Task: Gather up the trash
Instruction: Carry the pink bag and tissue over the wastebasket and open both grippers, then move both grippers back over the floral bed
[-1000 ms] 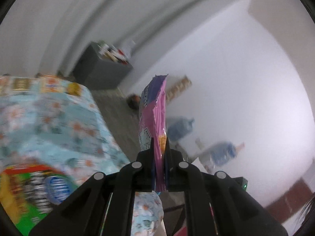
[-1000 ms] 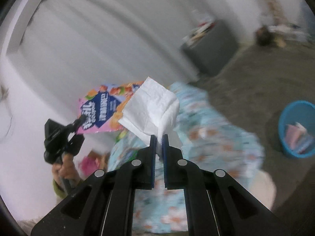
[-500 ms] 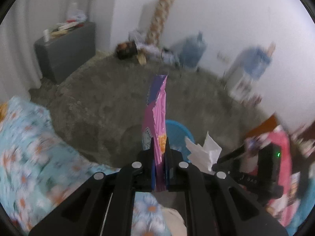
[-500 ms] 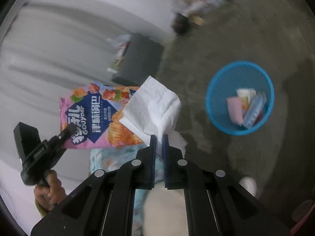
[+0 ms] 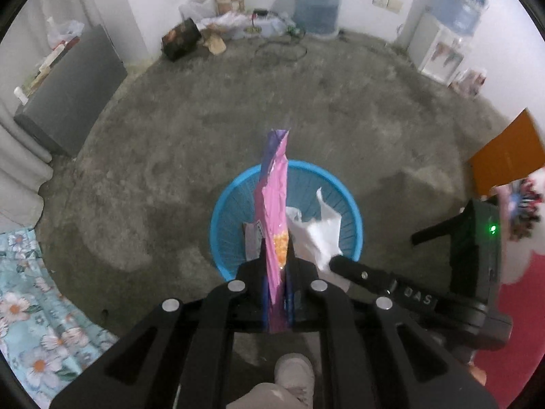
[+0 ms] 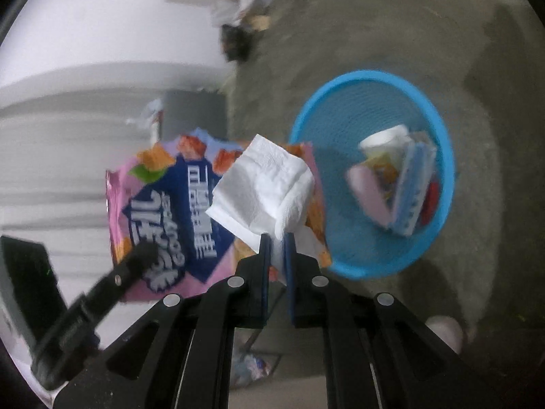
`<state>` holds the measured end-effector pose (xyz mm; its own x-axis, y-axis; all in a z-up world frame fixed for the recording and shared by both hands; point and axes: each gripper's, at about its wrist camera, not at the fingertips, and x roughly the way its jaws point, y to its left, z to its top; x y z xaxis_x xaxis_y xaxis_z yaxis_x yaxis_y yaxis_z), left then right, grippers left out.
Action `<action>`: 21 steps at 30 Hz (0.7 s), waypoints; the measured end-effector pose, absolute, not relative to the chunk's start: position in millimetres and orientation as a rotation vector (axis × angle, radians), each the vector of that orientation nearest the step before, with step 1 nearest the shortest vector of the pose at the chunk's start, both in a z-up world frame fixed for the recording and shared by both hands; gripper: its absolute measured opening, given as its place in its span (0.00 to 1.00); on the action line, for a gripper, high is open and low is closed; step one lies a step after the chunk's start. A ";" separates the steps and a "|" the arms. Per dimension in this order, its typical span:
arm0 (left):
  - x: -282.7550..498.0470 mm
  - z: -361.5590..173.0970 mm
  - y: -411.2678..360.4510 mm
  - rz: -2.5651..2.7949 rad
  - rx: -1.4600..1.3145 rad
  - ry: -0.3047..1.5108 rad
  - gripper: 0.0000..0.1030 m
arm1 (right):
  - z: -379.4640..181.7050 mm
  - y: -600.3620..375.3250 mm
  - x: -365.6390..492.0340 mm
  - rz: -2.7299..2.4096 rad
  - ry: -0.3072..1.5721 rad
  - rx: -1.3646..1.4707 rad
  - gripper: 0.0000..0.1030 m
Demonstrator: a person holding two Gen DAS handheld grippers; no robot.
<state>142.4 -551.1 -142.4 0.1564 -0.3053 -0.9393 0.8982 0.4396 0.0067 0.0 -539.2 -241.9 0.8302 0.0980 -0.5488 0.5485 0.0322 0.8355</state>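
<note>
Wrapper [image 5: 275, 204] (edge-on) between left gripper [image 5: 276, 266] fingers.

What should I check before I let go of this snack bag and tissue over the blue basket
1. Snack bag between the left tool pads, jaws opening: ok.
2. Tissue between the right tool pads, jaws opening: ok.
3. Snack bag lined up over the blue basket in the left wrist view: ok.
4. Tissue over the basket: cannot tell; the right wrist view shows it beside the opening.
5. Room in the basket, wrappers only at the bottom: ok.
</note>
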 end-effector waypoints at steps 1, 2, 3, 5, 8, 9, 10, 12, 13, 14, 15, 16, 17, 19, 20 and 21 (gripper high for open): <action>139.8 -153.5 -559.6 -0.954 0.688 1.090 0.13 | -249.9 -544.2 2.3 -0.390 0.531 1.521 0.21; 138.4 -160.3 -566.8 -0.942 0.693 1.092 0.24 | -261.2 -550.4 5.5 -0.394 0.533 1.533 0.28; 137.7 -163.6 -571.4 -0.929 0.693 1.091 0.32 | -272.7 -554.4 6.5 -0.418 0.555 1.554 0.39; 135.5 -163.0 -577.1 -0.921 0.669 1.083 0.49 | -290.0 -558.7 3.9 -0.515 0.640 1.555 0.42; 132.6 -149.1 -575.3 -0.946 0.622 1.087 0.63 | -285.9 -558.5 -4.5 -0.628 0.730 1.446 0.57; 132.2 -142.6 -572.5 -0.954 0.616 1.081 0.64 | -281.2 -557.3 -8.6 -0.636 0.725 1.425 0.59; 131.9 -135.0 -569.4 -0.958 0.617 1.064 0.65 | -276.3 -556.4 -12.7 -0.640 0.716 1.408 0.59; 131.7 -125.6 -564.3 -0.961 0.616 1.051 0.68 | -262.7 -555.2 -22.7 -0.657 0.693 1.377 0.61; 133.9 -117.7 -558.1 -0.962 0.603 1.051 0.68 | -262.1 -557.8 -22.3 -0.661 0.683 1.369 0.62; 135.0 -114.2 -555.3 -0.962 0.593 1.054 0.69 | -259.4 -559.5 -23.6 -0.662 0.670 1.358 0.63; 136.6 -108.4 -550.0 -0.963 0.577 1.057 0.69 | -254.5 -558.5 -24.6 -0.661 0.658 1.347 0.63; 139.7 -100.1 -542.2 -0.965 0.557 1.062 0.70 | -247.6 -558.7 -25.9 -0.661 0.649 1.334 0.63; 142.9 -92.1 -534.0 -0.966 0.536 1.064 0.70 | -242.0 -557.4 -27.3 -0.657 0.641 1.326 0.63; 148.2 -77.5 -519.5 -0.962 0.512 1.060 0.71 | -233.7 -554.0 -26.3 -0.640 0.624 1.314 0.63; 151.7 -68.3 -509.4 -0.959 0.497 1.057 0.71 | -231.5 -550.3 -24.5 -0.637 0.620 1.306 0.63; 154.6 -61.4 -501.2 -0.959 0.485 1.055 0.71 | -227.6 -548.0 -24.6 -0.632 0.615 1.299 0.63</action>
